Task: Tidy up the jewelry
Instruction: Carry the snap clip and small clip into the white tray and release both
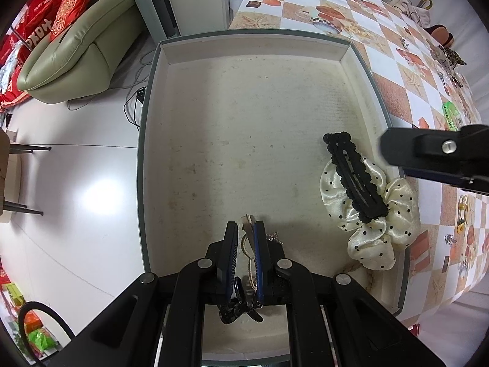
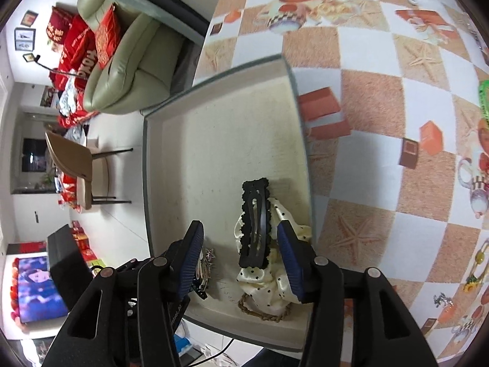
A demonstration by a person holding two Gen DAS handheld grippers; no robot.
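Left gripper (image 1: 246,232) nearly closed, jaws pinching a slim metal hair clip (image 1: 248,229) with a thin braided cord (image 1: 248,260) hanging between them; clip's long axis running along the fingers, tip pointing toward the far wall of the tray (image 1: 152,122). Right gripper (image 2: 241,244) wide open over the tray's right side, holding nothing, fingers straddling one black scalloped snap clip (image 2: 255,223). Snap clip lying flat across one cream polka-dot scrunchie (image 2: 269,293), long axis pointing from the near right corner toward the tray's middle. Scrunchie pressed against the tray's right wall. One braided brown hair tie (image 2: 262,313) just beneath the scrunchie near the front rim. Small cluster of clips (image 2: 203,270) beside the right gripper's left finger, count unclear. Broad bare tray floor ahead and left. More accessories on the checkered tablecloth (image 2: 382,98) at right, well apart.
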